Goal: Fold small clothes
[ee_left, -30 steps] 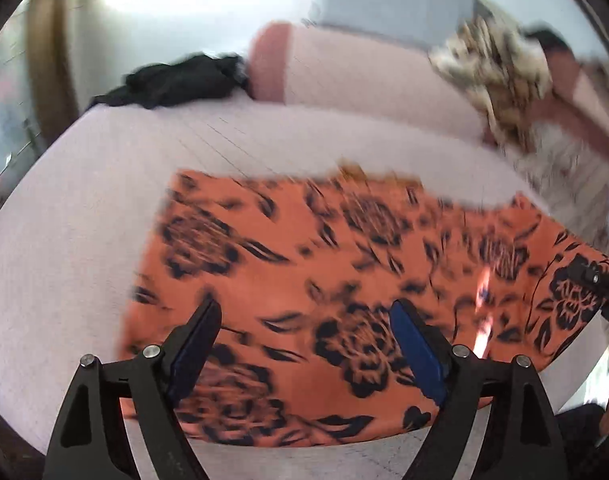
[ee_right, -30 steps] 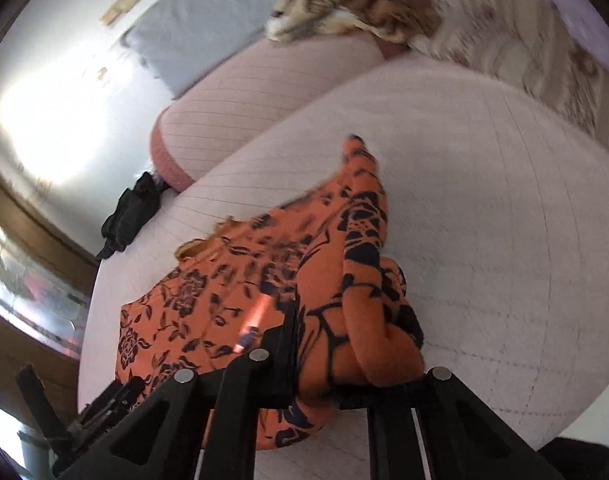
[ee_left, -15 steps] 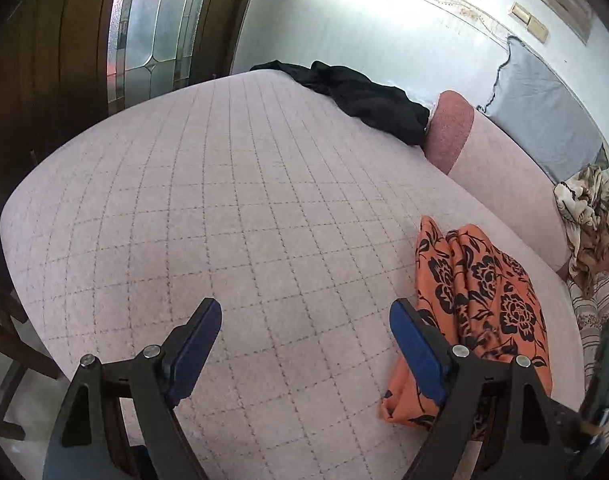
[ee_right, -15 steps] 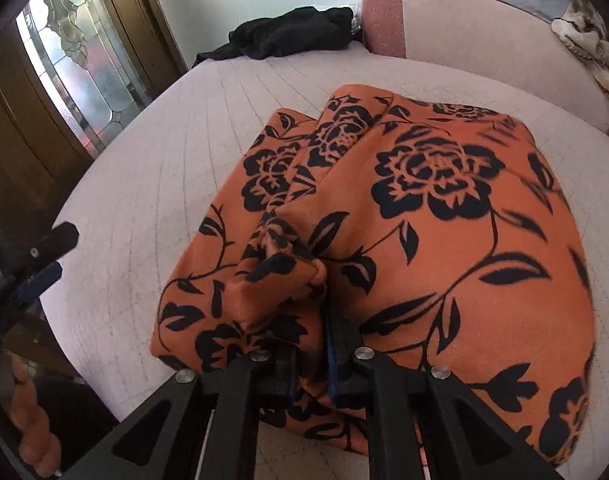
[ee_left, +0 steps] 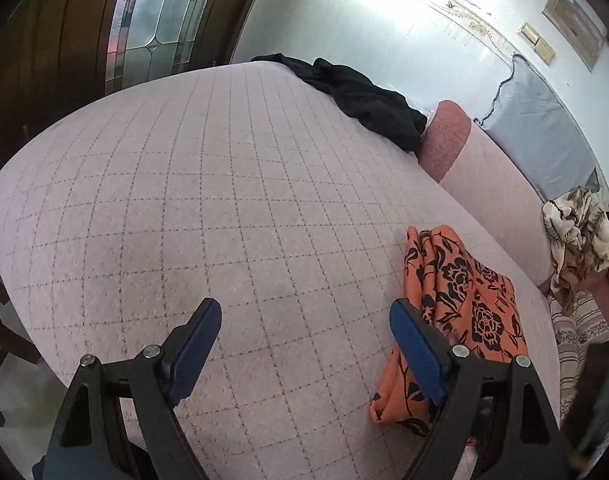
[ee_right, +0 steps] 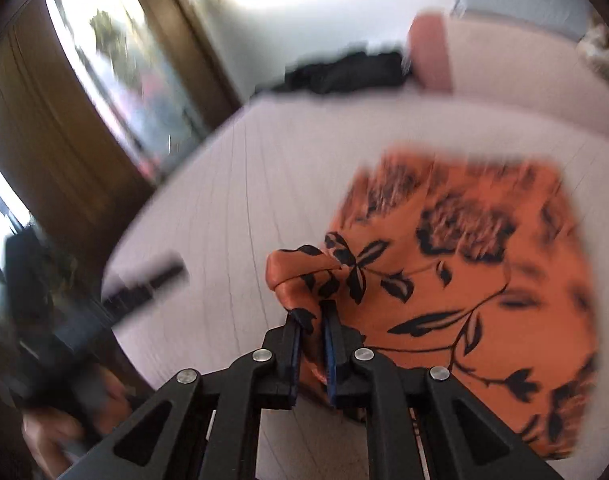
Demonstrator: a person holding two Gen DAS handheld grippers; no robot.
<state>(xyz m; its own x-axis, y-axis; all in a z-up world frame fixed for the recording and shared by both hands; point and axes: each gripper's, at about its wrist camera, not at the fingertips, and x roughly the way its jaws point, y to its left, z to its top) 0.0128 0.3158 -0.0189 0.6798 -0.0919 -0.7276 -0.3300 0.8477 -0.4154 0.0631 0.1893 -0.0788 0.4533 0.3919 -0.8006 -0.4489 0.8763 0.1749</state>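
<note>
Since the earlier frame the cloth (ee_left: 460, 312) is bunched smaller by the bed's (ee_left: 208, 200) near right edge; the left claw (ee_left: 300, 348) hangs open, empty. Blurred right view: the right claw (ee_right: 313, 344) pinches its corner (ee_right: 304, 276); best laid flat, edges matched.

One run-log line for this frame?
left hand-held gripper: open, empty | right hand-held gripper: shut on orange floral garment | garment: folded on quilted bed
</note>
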